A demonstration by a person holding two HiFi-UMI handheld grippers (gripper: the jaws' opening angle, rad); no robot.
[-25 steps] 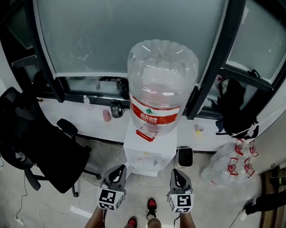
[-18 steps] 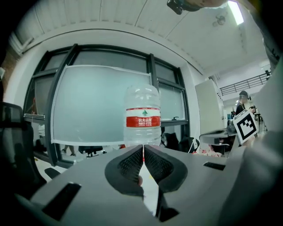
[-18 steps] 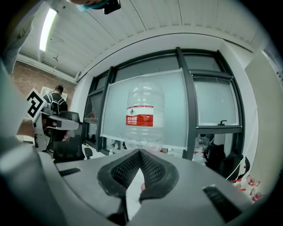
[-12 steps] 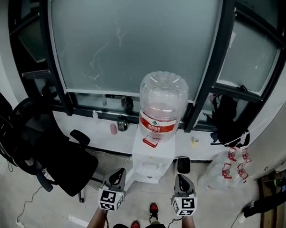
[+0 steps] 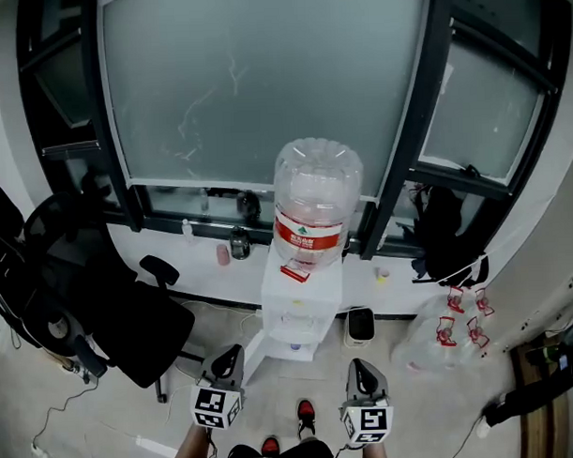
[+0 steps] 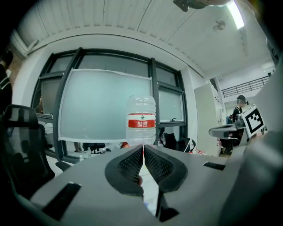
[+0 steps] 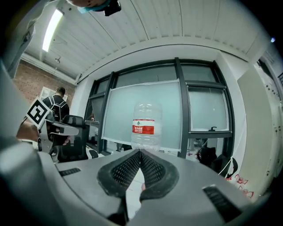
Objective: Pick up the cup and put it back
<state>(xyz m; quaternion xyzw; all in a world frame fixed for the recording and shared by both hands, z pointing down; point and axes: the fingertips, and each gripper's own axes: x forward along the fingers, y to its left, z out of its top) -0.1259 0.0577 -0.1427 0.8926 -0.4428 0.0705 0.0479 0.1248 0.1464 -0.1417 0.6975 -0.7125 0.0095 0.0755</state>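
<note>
Both tongs shut, nothing in either: left gripper has its pads pressed together at the tips, and right gripper is the same. I'm holding both out in front of me, roughly level and side by side, aimed at the water dispenser; each gripper view has the bottle straight ahead above the closed jaws. The only clear cup I see is a small pink cup standing upright on the white ledge under the window. It is just left of the dispenser and right beside a dark jar. I take that as the task's cup but can't be sure; something small sits low in the dispenser's niche, too tiny to tell. The cup is well apart from both tongs, ahead and slightly left, almost in line with my left gripper, so left is the nearer one. Its long axis is vertical, so I'd judge a level side-on approach with jaws opened first. An office chair sits left of that path. Neither gripper view shows the cup.
</note>
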